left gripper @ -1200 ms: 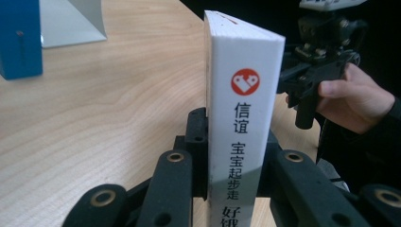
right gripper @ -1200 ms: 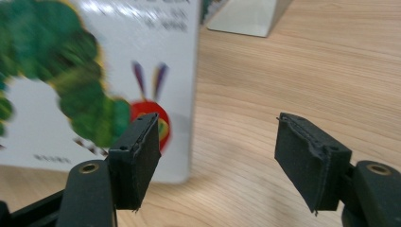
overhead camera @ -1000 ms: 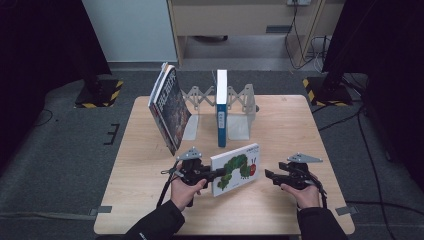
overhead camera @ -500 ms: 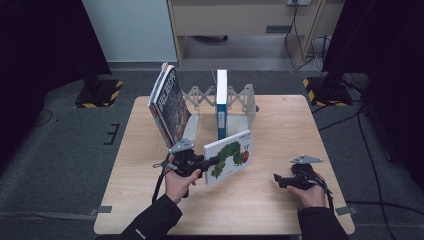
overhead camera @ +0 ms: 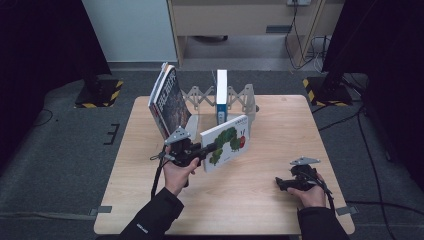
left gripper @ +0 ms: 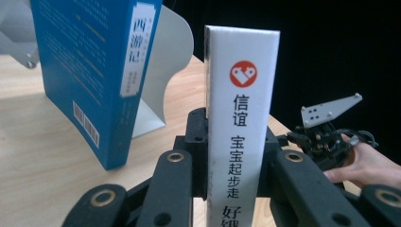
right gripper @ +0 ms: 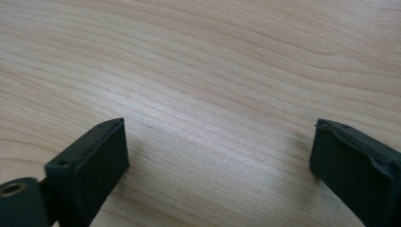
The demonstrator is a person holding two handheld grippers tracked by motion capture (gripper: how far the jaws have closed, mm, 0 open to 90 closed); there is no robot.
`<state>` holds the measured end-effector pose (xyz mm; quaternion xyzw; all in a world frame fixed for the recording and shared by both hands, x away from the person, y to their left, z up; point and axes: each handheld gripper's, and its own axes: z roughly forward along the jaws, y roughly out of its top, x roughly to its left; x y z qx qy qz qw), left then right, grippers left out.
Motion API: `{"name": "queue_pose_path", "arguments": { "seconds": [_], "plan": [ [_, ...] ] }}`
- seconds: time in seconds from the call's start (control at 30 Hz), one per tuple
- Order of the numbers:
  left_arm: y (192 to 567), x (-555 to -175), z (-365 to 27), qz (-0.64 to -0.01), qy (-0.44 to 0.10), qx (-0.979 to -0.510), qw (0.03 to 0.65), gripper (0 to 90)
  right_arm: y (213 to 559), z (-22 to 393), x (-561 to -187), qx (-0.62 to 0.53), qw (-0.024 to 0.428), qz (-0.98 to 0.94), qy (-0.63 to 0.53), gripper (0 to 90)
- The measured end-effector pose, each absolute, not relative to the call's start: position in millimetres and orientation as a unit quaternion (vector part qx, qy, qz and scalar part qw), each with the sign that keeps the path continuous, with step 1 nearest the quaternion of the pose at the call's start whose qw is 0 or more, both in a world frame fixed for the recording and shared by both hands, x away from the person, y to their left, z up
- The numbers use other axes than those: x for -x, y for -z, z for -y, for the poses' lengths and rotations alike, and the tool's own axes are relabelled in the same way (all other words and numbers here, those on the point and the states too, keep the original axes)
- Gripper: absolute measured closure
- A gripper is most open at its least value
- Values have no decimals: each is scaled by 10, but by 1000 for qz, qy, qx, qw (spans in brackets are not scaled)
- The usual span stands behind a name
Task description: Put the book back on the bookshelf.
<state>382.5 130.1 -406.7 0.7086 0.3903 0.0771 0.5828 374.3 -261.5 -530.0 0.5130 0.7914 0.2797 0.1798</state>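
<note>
Caterpillar book (overhead camera: 226, 142) sits pinched in the left gripper (overhead camera: 207, 148), whose two black jaws squeeze it from both sides. In the left gripper view the jaws press on the book's white spine (left gripper: 241, 118), which stands straight up between them. The book is lifted off the table (overhead camera: 260, 200) and tilted, with its green caterpillar cover facing the person. It hangs just in front of the rack (overhead camera: 239, 97), close to the blue book (overhead camera: 221, 96) that stands upright in the rack. In the left gripper view that blue book (left gripper: 94, 71) is just to the left of the white spine. A dark book (overhead camera: 169, 101) leans at the left end of the rack.

The right gripper (overhead camera: 278, 183) is well apart from the rack, low over the near right part of the table. Its jaws have just been opening and now stand wide apart with nothing between them, just bare wood (right gripper: 213, 94) under them.
</note>
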Motion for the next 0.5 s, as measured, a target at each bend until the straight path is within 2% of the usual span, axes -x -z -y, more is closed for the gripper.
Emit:
{"name": "queue_pose_path", "arguments": {
  "seconds": [0.33, 0.5],
  "plan": [
    [3967, -3905, -1149, -397, -133, -705, 572, 747, 5346, 2623, -3719, -515, 192, -782, -296, 7],
    [3945, -3965, -1034, -399, -142, -698, 578, 747, 5369, 2628, -3702, -513, 199, -776, -307, 3]
  ]
}}
